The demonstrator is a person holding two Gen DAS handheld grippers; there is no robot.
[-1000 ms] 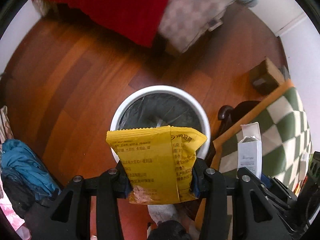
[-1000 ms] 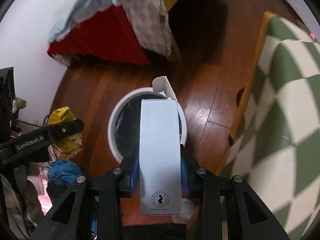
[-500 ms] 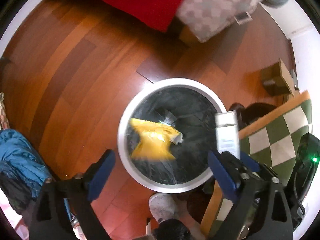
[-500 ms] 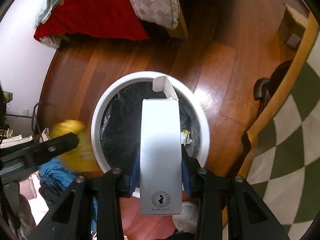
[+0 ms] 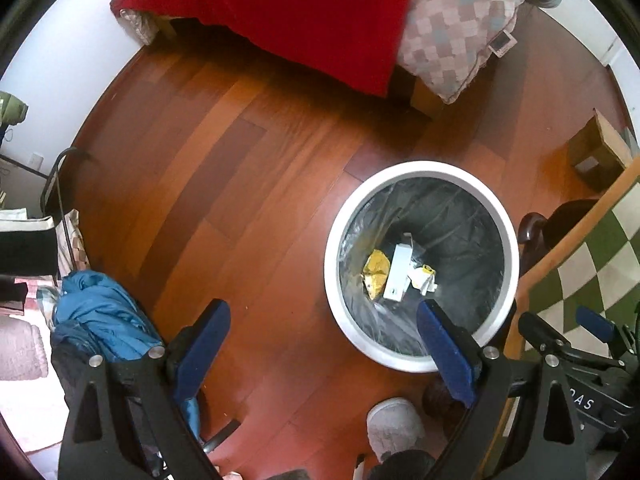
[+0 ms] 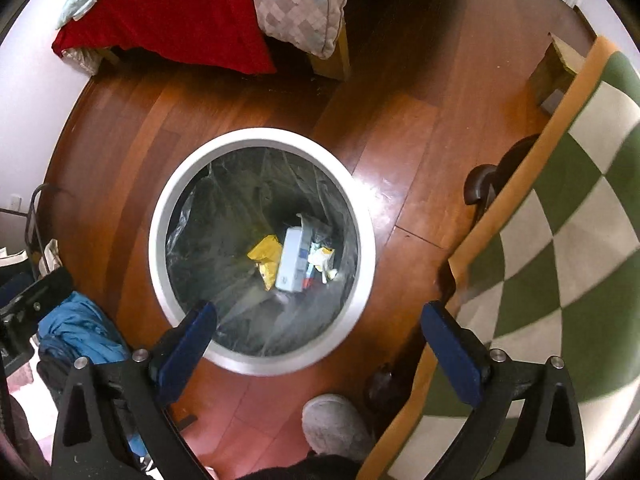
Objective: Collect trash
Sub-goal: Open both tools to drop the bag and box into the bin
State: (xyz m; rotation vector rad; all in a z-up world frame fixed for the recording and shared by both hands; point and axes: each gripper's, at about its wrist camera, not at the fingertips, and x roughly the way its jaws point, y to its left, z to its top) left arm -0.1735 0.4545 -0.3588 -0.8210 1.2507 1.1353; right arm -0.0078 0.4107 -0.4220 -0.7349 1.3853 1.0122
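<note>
The floor (image 6: 404,128) is glossy reddish wood planking; the bin (image 6: 362,240) has a smooth white plastic rim and a shiny, crinkled dark plastic liner (image 6: 224,216); the yellow wrapper (image 6: 266,258) looks like glossy foil; the white carton (image 6: 294,260) is matt card; the chequered rug (image 6: 560,240) is matt woven cloth.

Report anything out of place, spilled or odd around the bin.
Nothing spilled: the yellow wrapper and white carton lie inside the lined bin. The one oddity is a blue garment heaped on the wooden floor beside it.
</note>
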